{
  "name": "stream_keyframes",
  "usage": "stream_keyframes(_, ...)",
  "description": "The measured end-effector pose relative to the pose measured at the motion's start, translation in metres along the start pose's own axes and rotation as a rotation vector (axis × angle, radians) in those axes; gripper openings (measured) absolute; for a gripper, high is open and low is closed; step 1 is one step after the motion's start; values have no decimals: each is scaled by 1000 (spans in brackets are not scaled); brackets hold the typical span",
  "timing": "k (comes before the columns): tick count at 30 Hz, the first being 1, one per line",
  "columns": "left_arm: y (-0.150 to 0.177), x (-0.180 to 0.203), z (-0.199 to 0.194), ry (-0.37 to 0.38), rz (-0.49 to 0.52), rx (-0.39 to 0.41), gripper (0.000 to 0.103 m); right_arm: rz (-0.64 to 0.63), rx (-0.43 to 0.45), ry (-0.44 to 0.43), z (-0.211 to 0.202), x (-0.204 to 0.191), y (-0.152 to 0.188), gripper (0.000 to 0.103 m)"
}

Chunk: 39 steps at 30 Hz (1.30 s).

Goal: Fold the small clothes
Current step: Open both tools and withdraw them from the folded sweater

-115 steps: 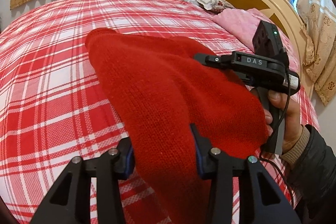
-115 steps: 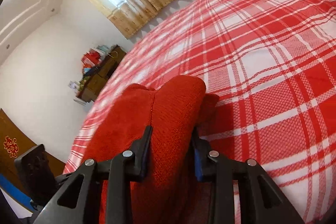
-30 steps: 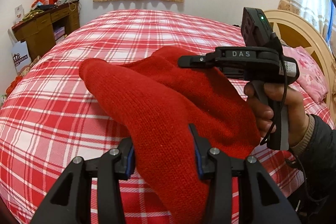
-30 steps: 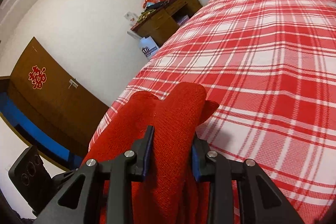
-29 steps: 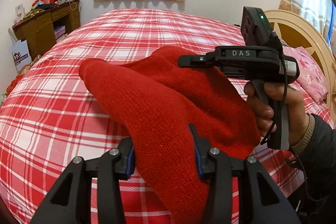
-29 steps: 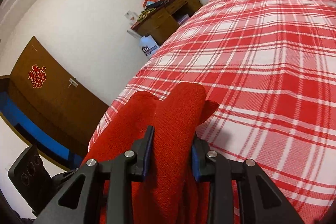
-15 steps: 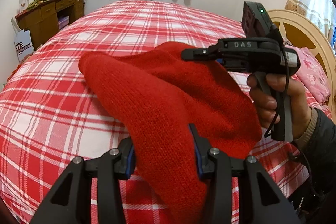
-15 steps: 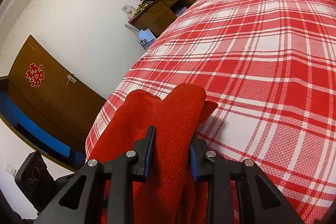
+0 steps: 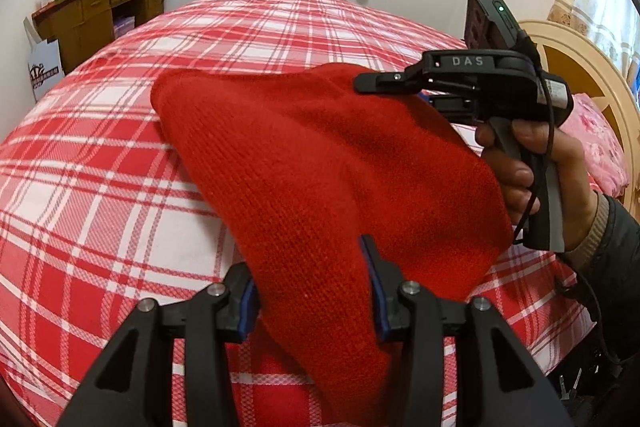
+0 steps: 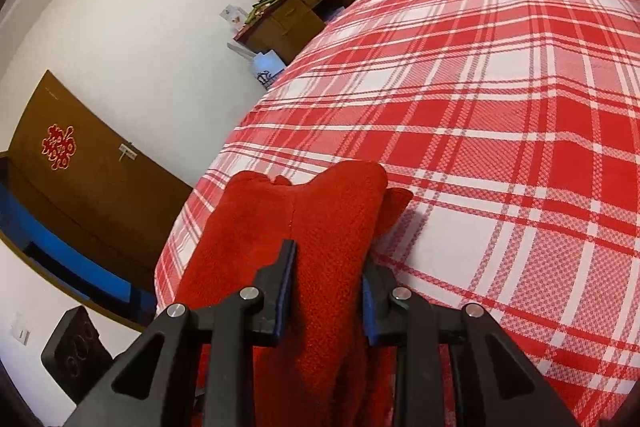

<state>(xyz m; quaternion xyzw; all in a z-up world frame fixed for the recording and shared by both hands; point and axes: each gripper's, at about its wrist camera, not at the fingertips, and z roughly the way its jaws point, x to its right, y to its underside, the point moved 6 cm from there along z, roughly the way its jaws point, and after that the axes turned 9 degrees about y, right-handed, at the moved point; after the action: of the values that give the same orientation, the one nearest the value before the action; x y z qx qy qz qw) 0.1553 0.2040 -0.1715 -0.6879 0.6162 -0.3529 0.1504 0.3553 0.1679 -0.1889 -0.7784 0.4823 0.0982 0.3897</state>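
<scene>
A red knitted garment (image 9: 320, 171) hangs stretched between my two grippers above the red-and-white plaid bed (image 9: 100, 195). My left gripper (image 9: 312, 291) is shut on its near end. In the left wrist view my right gripper (image 9: 372, 83), held in a hand, grips the garment's far right edge. In the right wrist view the right gripper (image 10: 326, 287) is shut on a thick fold of the red garment (image 10: 312, 219), whose end sticks out past the fingers. The left gripper's body (image 10: 76, 351) shows at the lower left.
A wooden desk (image 9: 100, 15) with clutter stands by the far left wall, with a white bag (image 9: 44, 67) beside it. A curved wooden headboard (image 9: 592, 67) and a pink pillow (image 9: 600, 143) lie at the right. A brown door (image 10: 80, 179) shows left of the bed.
Both grippers have kept hold of the garment and swung round with it, so the desk and window side of the room now shows. Over the last half second the view shifted only slightly.
</scene>
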Motion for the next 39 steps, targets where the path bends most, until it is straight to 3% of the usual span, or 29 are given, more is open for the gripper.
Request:
stream_keyframes(14, 6, -4, 3, -60, -2, 2, 85, 31, -13, 49, 4, 19, 10, 32)
stream_keyframes(18, 9, -7, 1, -65, -4, -9, 86, 23, -8, 60, -3, 15, 13, 36)
stream_keyframes(21, 7, -5, -8, -95, 24, -2, 86, -10, 42, 93, -21, 8, 13, 38)
stream_keyframes(24, -2, -3, -28, -143, 70, 52, 87, -60, 146, 113, -56, -6, 16, 41)
stream_keyframes(27, -14, -9, -46, -181, 74, 132, 100, -116, 208, 53, -84, -31, 30, 48)
stream_keyframes(30, -21, -23, -43, -212, 43, 156, 100, -196, 149, -25, -83, -58, 56, 49)
stream_keyframes(33, -17, -42, -25, -254, 8, 125, 100, -194, 30, 76, -53, -45, 84, 49)
stream_keyframes(36, -5, -53, -14, -234, -31, 99, 103, -153, 73, 9, -55, -37, 87, 49)
stream_keyframes(39, -1, -53, -15, -217, -59, 116, 103, -118, 61, 10, -64, -39, 85, 49)
